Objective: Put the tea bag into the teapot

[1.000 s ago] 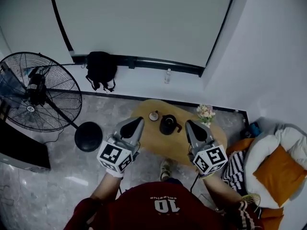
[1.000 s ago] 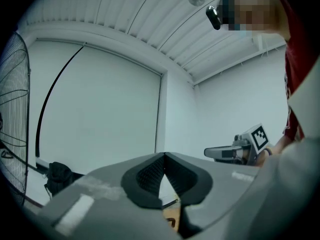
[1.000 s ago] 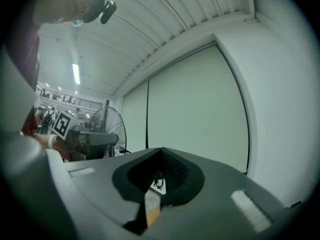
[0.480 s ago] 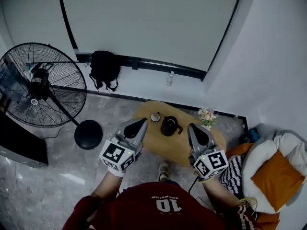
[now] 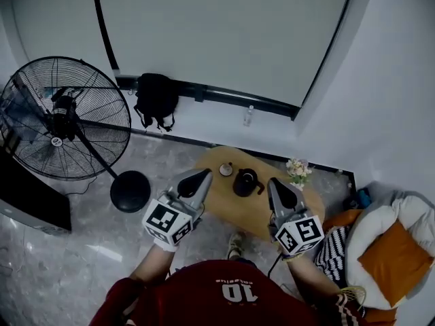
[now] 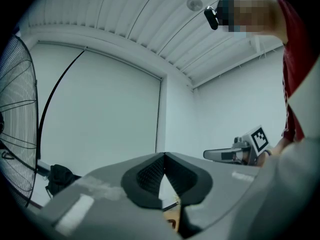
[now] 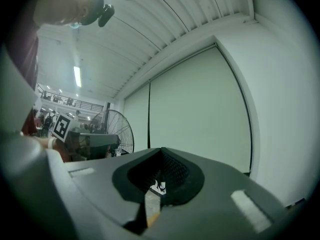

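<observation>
A black teapot [image 5: 246, 182] stands on a low oval wooden table [image 5: 224, 199] far below me in the head view. A small white cup [image 5: 225, 170] sits to its left. No tea bag can be made out at this distance. My left gripper [image 5: 205, 174] hovers level above the table's left side, jaws shut and empty [image 6: 164, 155]. My right gripper [image 5: 273, 182] hangs level to the right of the teapot, also shut with nothing in it [image 7: 161, 150]. Both are held high above the table, apart from everything.
A vase of flowers [image 5: 297, 170] stands at the table's right end. A big floor fan [image 5: 61, 117] is on the left, with a black backpack [image 5: 156, 99] and a bottle [image 5: 249, 116] by the wall. A chair with an orange cushion [image 5: 394, 250] is at right.
The head view has drifted, so the table, fan and wall sit a little further right and lower in the picture. Both grippers keep their places and stay shut.
</observation>
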Demonstrator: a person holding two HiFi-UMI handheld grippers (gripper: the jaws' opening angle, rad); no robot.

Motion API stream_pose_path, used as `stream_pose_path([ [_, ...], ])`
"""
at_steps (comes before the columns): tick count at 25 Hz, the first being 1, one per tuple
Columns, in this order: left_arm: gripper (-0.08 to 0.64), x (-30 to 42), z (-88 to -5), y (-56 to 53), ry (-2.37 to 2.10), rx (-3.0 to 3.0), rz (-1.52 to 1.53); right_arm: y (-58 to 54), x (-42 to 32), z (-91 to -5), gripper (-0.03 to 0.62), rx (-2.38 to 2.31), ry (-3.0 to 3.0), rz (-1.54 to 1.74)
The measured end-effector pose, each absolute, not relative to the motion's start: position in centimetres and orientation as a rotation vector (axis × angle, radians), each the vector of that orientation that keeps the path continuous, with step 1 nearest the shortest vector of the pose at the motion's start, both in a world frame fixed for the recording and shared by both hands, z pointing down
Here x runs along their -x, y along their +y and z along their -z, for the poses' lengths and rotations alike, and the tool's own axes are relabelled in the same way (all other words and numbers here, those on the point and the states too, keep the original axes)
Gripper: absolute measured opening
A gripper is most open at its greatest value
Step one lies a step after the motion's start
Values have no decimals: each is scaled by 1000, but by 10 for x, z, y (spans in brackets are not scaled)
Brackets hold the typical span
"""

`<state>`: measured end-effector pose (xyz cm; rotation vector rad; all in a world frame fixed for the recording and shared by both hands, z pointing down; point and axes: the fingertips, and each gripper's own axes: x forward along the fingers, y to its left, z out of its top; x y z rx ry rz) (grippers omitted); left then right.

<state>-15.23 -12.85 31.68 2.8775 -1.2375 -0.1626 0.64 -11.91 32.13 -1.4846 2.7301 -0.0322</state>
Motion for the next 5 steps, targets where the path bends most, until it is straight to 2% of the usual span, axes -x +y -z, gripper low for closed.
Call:
stream_pose_path([
  [5, 2, 153, -314, -129, -1236, -2880, 175, -117, -2, -321, -2, 1471, 2738, 33],
])
